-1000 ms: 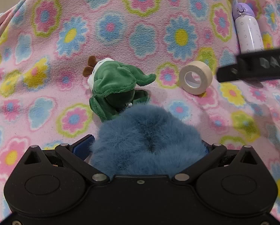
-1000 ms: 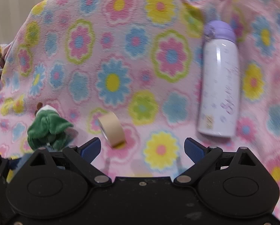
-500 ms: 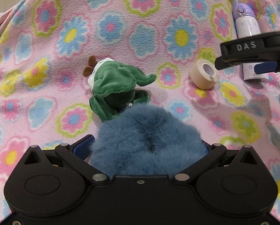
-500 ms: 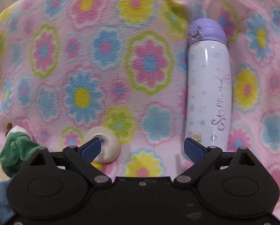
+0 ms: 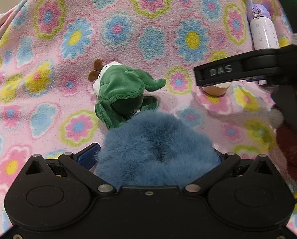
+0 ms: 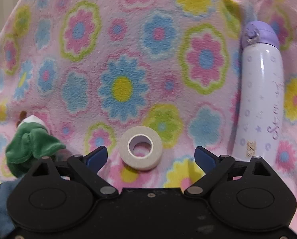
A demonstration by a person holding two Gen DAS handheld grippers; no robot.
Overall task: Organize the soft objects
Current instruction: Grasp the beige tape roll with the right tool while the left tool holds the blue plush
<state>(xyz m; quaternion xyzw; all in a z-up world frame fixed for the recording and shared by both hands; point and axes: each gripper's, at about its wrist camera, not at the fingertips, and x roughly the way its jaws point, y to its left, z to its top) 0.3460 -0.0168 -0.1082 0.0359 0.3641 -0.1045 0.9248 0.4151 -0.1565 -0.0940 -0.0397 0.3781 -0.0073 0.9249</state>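
Left tongs [image 5: 157, 155] clamp a fluffy blue plush [image 5: 156, 151], which fills the gap between the two blue pads and bulges forward over them; this grip and the tongs' place look the same as a second ago. Right tongs [image 6: 151, 156] stand open with nothing pressed between them, and their jaws have just been closing somewhat. A roll of beige tape [image 6: 140, 148] now lies on its side between the two blue fingertips, touching neither, its hole facing the camera; a second ago it sat off to the left of these tongs, so they have come forward and across to frame it.

Everything rests on a pink fleece blanket [image 5: 49, 91] printed with blue, yellow and green flowers. Just beyond the blue plush, nearly touching it, lies a green plush toy [image 5: 124, 91] with a white face and brown antlers, unmoved. In the left wrist view the right tongs' black arm, lettered DAS, now covers most of the tape.

Farther back, toward the blanket's right side, a white bottle with a lilac cap [image 6: 262, 91] lies on the fleece, cap pointing away.
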